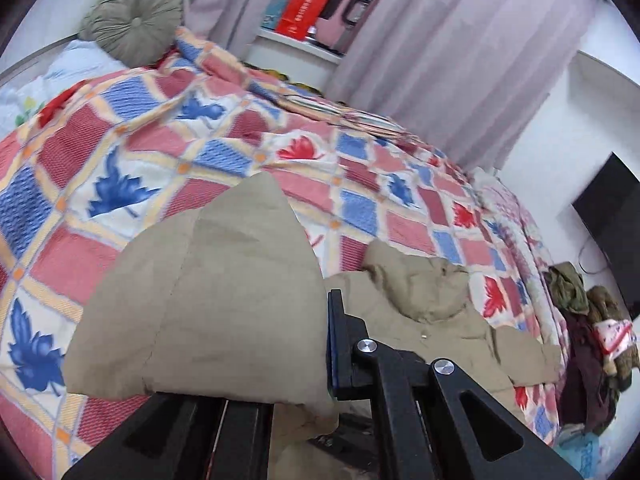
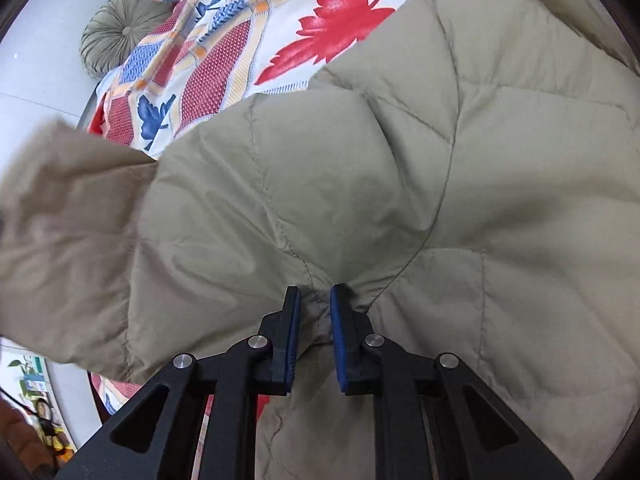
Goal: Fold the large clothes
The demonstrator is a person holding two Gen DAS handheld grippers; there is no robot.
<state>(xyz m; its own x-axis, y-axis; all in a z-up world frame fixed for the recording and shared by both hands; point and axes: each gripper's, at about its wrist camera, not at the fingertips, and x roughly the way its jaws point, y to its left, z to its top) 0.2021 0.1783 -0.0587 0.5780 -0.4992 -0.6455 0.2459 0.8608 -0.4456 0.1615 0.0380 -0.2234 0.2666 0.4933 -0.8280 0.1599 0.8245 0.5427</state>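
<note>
Two grippers pinch the khaki quilted jacket (image 2: 360, 184) spread on the patterned quilt (image 1: 132, 148): the left gripper (image 1: 326, 344) clamps a raised flap toward 9 o'clock, the right gripper (image 2: 315, 312) nips a seam fold; puffy, light, slippery, so best gripped at seams.

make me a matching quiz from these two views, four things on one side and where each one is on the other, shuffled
Things:
1. round cushion
2. padded coat
3. red box
4. heap of clothes

Places:
A. on the sill between the curtains
B. at the head of the bed, against the wall
C. beside the bed, under the dark screen
D. spread on the quilt, pinched by the right tongs

Pairs: 1-B, 2-D, 3-A, 4-C
</note>
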